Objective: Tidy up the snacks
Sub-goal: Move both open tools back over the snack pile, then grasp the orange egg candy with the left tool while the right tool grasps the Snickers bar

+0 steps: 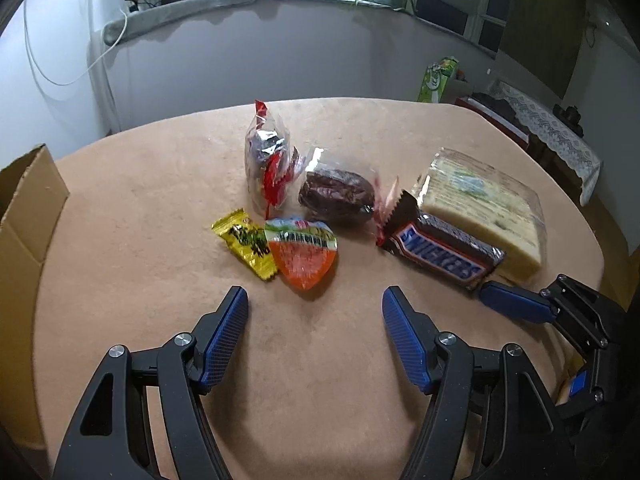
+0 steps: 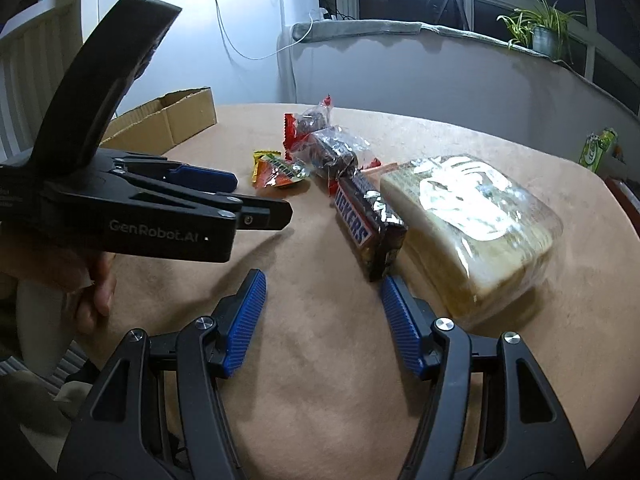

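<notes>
I read both grippers as released and empty: the right gripper [image 2: 322, 316] sits nearest the Snickers bar [image 2: 368, 224], whose long axis runs away from its fingers, while the left gripper [image 1: 314, 312] faces the orange jelly pack [image 1: 303, 254].

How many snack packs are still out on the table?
6, clustered mid-table: clear candy bag farthest, dark wrapped snack beside it, yellow candy, orange jelly cup, Snickers bar, wrapped cake at right. Others could hide underneath.
</notes>
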`<act>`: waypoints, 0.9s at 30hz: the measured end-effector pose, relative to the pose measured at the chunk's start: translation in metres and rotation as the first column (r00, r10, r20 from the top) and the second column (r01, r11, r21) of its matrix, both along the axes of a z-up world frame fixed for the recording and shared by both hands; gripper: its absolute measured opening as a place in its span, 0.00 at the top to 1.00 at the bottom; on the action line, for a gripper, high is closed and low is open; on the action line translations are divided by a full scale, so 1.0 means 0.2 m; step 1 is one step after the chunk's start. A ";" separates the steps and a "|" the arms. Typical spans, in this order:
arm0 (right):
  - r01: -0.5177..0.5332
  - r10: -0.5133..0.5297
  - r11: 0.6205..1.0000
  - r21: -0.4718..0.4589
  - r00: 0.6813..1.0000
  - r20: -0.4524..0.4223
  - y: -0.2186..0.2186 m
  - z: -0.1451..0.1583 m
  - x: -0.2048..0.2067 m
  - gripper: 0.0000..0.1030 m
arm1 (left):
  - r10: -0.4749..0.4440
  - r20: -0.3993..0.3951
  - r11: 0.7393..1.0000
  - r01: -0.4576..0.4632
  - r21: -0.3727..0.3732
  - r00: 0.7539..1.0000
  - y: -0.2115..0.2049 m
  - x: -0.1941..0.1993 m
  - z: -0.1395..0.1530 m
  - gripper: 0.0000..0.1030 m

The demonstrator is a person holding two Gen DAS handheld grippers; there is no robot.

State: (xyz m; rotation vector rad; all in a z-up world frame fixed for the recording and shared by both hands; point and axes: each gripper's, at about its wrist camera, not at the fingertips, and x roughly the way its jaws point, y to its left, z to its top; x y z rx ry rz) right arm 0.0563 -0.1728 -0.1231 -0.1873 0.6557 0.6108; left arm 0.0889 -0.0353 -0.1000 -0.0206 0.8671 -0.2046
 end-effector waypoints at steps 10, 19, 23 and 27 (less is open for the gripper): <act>0.059 -0.054 0.996 0.066 0.995 -0.083 -0.06 0.03 0.14 0.39 | -0.005 -0.012 1.000 0.005 -0.010 1.000 0.00 0.11 0.00 0.33; 0.047 -0.043 0.996 0.070 0.997 -0.058 -0.01 0.07 0.17 0.68 | 0.000 -0.016 1.000 0.000 0.000 1.000 -0.01 0.17 -0.01 0.56; 0.027 -0.025 0.998 0.060 0.999 -0.036 0.00 0.06 0.15 0.76 | 0.001 -0.011 1.000 -0.001 -0.020 1.000 0.01 0.15 -0.01 0.68; 0.030 -0.030 0.998 0.061 0.999 -0.015 -0.01 0.05 0.13 0.77 | -0.004 0.008 0.999 0.005 -0.033 1.000 0.01 0.12 0.00 0.73</act>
